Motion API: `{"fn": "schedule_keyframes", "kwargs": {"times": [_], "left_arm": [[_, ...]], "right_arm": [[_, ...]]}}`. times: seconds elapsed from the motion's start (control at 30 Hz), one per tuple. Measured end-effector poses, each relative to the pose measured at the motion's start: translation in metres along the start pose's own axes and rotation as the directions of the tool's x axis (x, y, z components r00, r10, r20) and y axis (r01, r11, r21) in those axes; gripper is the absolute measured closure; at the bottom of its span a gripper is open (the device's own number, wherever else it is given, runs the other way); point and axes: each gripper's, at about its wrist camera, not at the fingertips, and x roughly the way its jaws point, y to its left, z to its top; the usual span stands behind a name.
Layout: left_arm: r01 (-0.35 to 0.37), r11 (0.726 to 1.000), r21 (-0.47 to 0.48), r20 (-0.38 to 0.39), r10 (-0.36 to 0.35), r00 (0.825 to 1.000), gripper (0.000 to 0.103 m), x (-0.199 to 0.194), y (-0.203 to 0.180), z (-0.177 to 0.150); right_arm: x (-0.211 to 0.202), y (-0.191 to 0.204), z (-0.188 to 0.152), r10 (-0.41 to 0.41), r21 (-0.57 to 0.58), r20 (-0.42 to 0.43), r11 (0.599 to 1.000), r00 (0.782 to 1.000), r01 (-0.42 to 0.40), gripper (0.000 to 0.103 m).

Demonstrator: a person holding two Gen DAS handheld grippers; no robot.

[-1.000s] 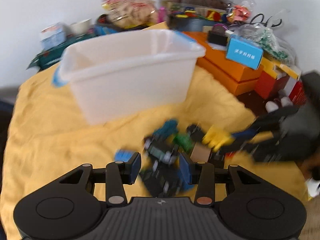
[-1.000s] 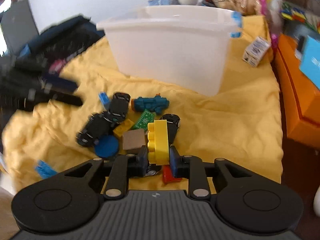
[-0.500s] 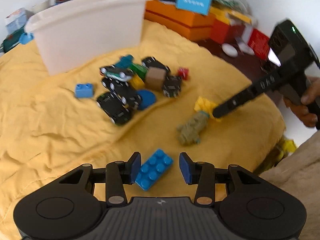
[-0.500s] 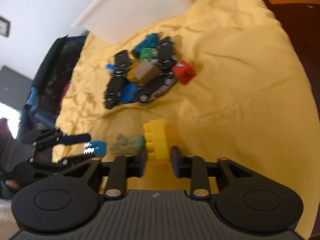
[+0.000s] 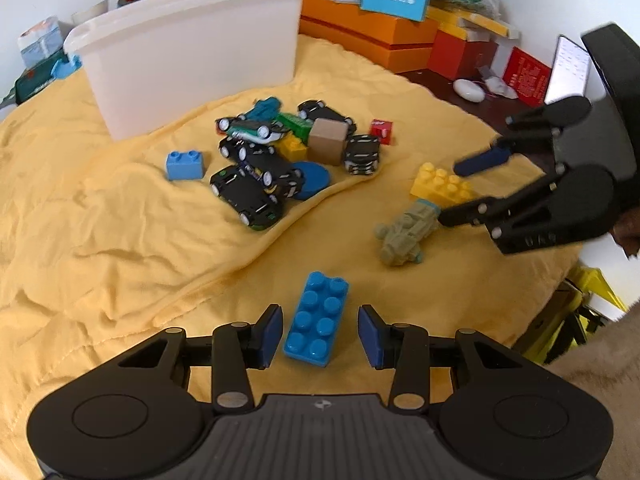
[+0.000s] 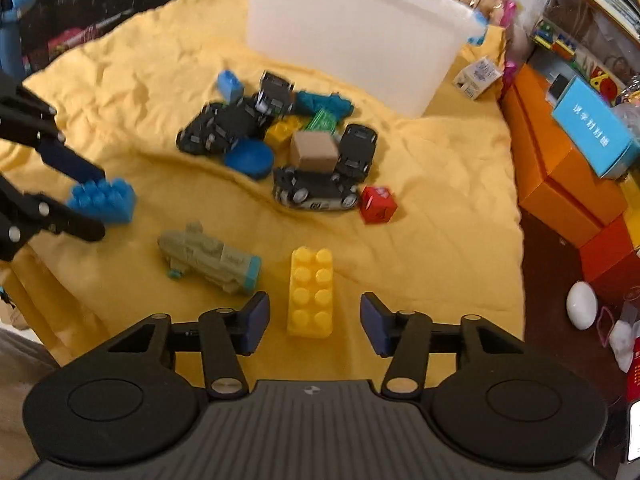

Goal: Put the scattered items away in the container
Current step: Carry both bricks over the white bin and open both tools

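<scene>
1. Step right now: lining up for pickups, nothing is grabbed. My left gripper [image 5: 319, 330] has its fingers spread wide with the blue brick [image 5: 317, 319] lying on the yellow blanket [image 5: 80, 240] between them, gaps on both sides, so no contact as far as I can see.
2. Same deal on the other side: my right gripper [image 6: 314, 322] is wide open around the yellow brick [image 6: 311, 293], which lies flat, studs up, long axis pointing away from me. Holding nothing.
3. The white bin [image 5: 192, 48] sits at the far side of the blanket, well apart from both bricks. I can't see inside it from either view, so no clue how much is in there.
4. Most of the mess is a pile just in front of the bin: black toy cars [image 5: 256, 188], a tan cube [image 5: 329, 141], a blue disc [image 5: 312, 180], a red cube [image 6: 378, 205]. A small blue block [image 5: 185, 165] sits off to the side, and the grey-green toy train [image 6: 210, 259] lies between my two bricks.
5. Next move, my guess: nudge forward a bit so the pads cover the brick sides, squeeze across the narrow width, lift clear, carry to the bin.
6. Looks like early days, loads left on the blanket.
</scene>
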Motion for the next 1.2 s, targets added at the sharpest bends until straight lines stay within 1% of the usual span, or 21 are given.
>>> {"fn": "schedule_keyframes", "kwargs": {"times": [0.03,0.07,0.1,0.13,0.2,0.3,0.37,0.43,0.5,0.6,0.7,0.77,0.8,0.87,0.97,1.0,1.03,1.07,1.1,1.13,1.2], "left_arm": [[-0.012,1.0,-0.005,-0.008,0.012,1.0,0.065,0.003,0.0,-0.001],[-0.023,1.0,-0.012,-0.015,0.023,1.0,0.072,0.006,0.0,-0.001],[-0.03,0.999,-0.018,-0.01,0.03,1.0,0.075,0.006,0.0,-0.001],[-0.022,0.999,-0.024,-0.003,0.022,1.0,0.075,0.005,0.0,0.0],[0.001,0.999,-0.032,0.014,-0.001,1.0,0.075,-0.001,0.001,0.004],[-0.029,0.999,-0.016,0.053,0.03,0.998,0.075,-0.014,-0.001,0.017],[-0.036,0.999,-0.028,0.1,0.039,0.994,0.075,-0.027,0.004,0.031],[-0.059,0.998,-0.034,0.152,0.063,0.986,0.075,-0.039,0.01,0.049],[-0.095,0.995,-0.036,0.2,0.1,0.975,0.075,-0.05,0.017,0.073],[-0.162,0.986,-0.048,0.269,0.169,0.948,0.075,-0.06,0.032,0.114],[-0.223,0.972,-0.08,0.336,0.237,0.912,0.075,-0.068,0.05,0.16],[-0.261,0.96,-0.103,0.356,0.281,0.891,0.075,-0.065,0.06,0.188],[-0.274,0.955,-0.116,0.355,0.298,0.886,0.075,-0.061,0.068,0.2],[-0.291,0.945,-0.148,0.337,0.325,0.884,0.075,-0.049,0.082,0.221],[-0.31,0.935,-0.171,0.29,0.349,0.891,0.074,-0.024,0.101,0.241],[-0.315,0.933,-0.177,0.27,0.354,0.896,0.074,-0.016,0.106,0.244],[-0.329,0.926,-0.186,0.251,0.368,0.895,0.073,-0.008,0.108,0.244],[-0.347,0.918,-0.191,0.232,0.386,0.893,0.066,-0.002,0.11,0.245],[-0.363,0.911,-0.195,0.214,0.401,0.891,0.062,0.005,0.11,0.245],[-0.368,0.908,-0.202,0.206,0.407,0.89,0.061,0.008,0.11,0.243],[-0.351,0.909,-0.223,0.203,0.396,0.896,0.06,0.007,0.109,0.237]], "right_arm": [[0.001,-0.001,-0.001,0.009,0.012,0.007,1.0,1.0,-0.009,0.058],[0.001,-0.002,-0.001,0.018,0.022,0.011,1.0,1.0,-0.018,0.062],[0.0,-0.002,-0.001,0.028,0.029,0.008,0.999,1.0,-0.028,0.073],[0.0,-0.002,0.0,0.031,0.032,0.005,0.999,1.0,-0.031,0.076],[-0.003,0.002,0.002,0.023,0.021,-0.003,1.0,1.0,-0.023,0.076],[-0.014,-0.001,0.007,0.023,0.022,0.012,0.999,1.0,-0.024,0.076],[-0.024,-0.006,0.016,0.017,0.016,0.045,1.0,0.999,-0.017,0.076],[-0.033,-0.011,0.028,0.011,0.006,0.088,1.0,0.996,-0.011,0.076],[-0.041,-0.019,0.046,0.006,-0.004,0.141,1.0,0.99,-0.006,0.076],[-0.05,-0.034,0.084,-0.014,-0.025,0.245,0.999,0.969,0.02,0.076],[-0.05,-0.049,0.126,-0.031,-0.033,0.334,0.998,0.942,0.045,0.076],[-0.043,-0.057,0.154,-0.038,-0.03,0.37,0.998,0.928,0.053,0.076],[-0.037,-0.061,0.167,-0.038,-0.024,0.381,0.998,0.924,0.051,0.076],[-0.024,-0.072,0.19,-0.038,-0.004,0.384,0.999,0.923,0.042,0.076],[-0.002,-0.087,0.217,-0.051,0.035,0.361,0.999,0.931,0.041,0.076],[0.005,-0.09,0.222,-0.056,0.044,0.349,0.998,0.936,0.043,0.075],[0.011,-0.092,0.227,-0.056,0.05,0.331,0.998,0.942,0.041,0.075],[0.017,-0.094,0.231,-0.052,0.054,0.311,0.998,0.949,0.037,0.072],[0.023,-0.095,0.232,-0.049,0.055,0.292,0.998,0.955,0.034,0.066],[0.026,-0.095,0.232,-0.048,0.055,0.278,0.998,0.959,0.034,0.065],[0.028,-0.094,0.23,-0.052,0.053,0.271,0.998,0.961,0.039,0.059]]}}
